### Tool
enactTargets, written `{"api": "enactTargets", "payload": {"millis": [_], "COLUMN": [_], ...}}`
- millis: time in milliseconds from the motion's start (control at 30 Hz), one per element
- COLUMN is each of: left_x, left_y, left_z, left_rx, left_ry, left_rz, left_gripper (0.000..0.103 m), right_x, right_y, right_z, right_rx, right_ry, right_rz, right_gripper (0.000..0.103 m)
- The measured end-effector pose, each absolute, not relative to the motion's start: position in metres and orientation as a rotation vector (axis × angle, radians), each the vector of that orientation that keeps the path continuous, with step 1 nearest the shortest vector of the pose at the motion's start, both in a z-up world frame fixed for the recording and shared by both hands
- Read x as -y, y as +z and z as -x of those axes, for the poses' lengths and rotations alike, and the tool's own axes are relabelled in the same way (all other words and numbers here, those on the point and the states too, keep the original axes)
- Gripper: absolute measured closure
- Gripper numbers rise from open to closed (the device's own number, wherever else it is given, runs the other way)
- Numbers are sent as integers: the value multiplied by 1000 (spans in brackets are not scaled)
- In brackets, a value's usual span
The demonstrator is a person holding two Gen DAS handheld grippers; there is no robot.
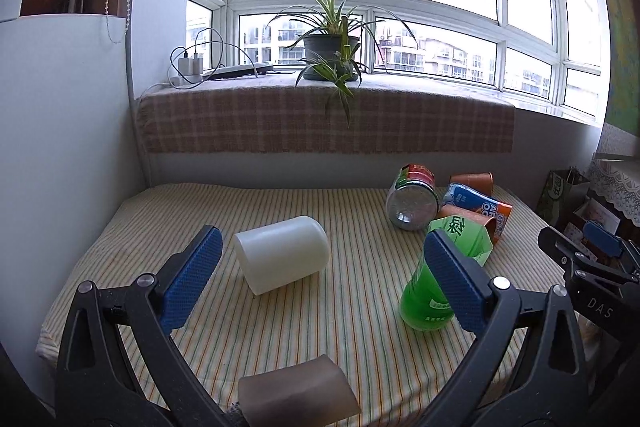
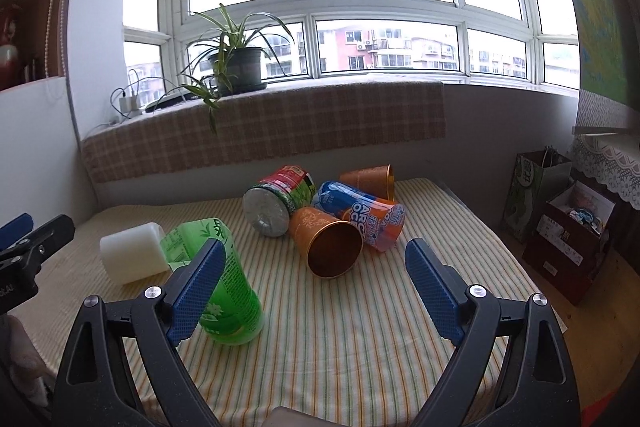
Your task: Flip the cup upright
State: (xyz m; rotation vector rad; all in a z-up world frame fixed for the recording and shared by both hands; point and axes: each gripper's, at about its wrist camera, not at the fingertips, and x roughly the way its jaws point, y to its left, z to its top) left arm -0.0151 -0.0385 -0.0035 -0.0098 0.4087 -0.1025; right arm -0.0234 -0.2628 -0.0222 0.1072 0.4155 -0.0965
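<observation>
Ahead of you the striped table (image 2: 360,327) carries everything. Your left gripper (image 1: 320,279) hangs over its near left part, the white cup (image 1: 282,254) lying on its side between the spread jaws. Just right of that cup lies the green bottle (image 2: 224,291), partly behind the left finger (image 2: 196,293) of your right gripper (image 2: 326,291), which hovers wide apart. Farther back a cluster touches together: the nearer tipped cup (image 2: 326,247) in front, the jar (image 2: 276,201) to its left, the blue can (image 2: 360,213) to its right, the farther tipped cup (image 2: 370,181) behind. The potted plant (image 2: 236,63) stands on the sill (image 2: 320,115) behind the table, left of centre. A bag (image 2: 534,195) and box (image 2: 568,243) sit on the floor to the right
</observation>
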Motion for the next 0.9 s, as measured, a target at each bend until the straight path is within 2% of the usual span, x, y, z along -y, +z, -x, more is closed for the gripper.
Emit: {"api": "enactTargets", "payload": {"millis": [900], "left_x": [35], "left_y": [-5], "left_z": [10], "left_rx": [-408], "left_ry": [-97], "left_rz": [19], "left_gripper": [1], "right_x": [263], "right_y": [-29], "right_z": [14], "right_rx": [-459], "right_ry": [-87], "right_rz": [-130], "right_gripper": [12]}}
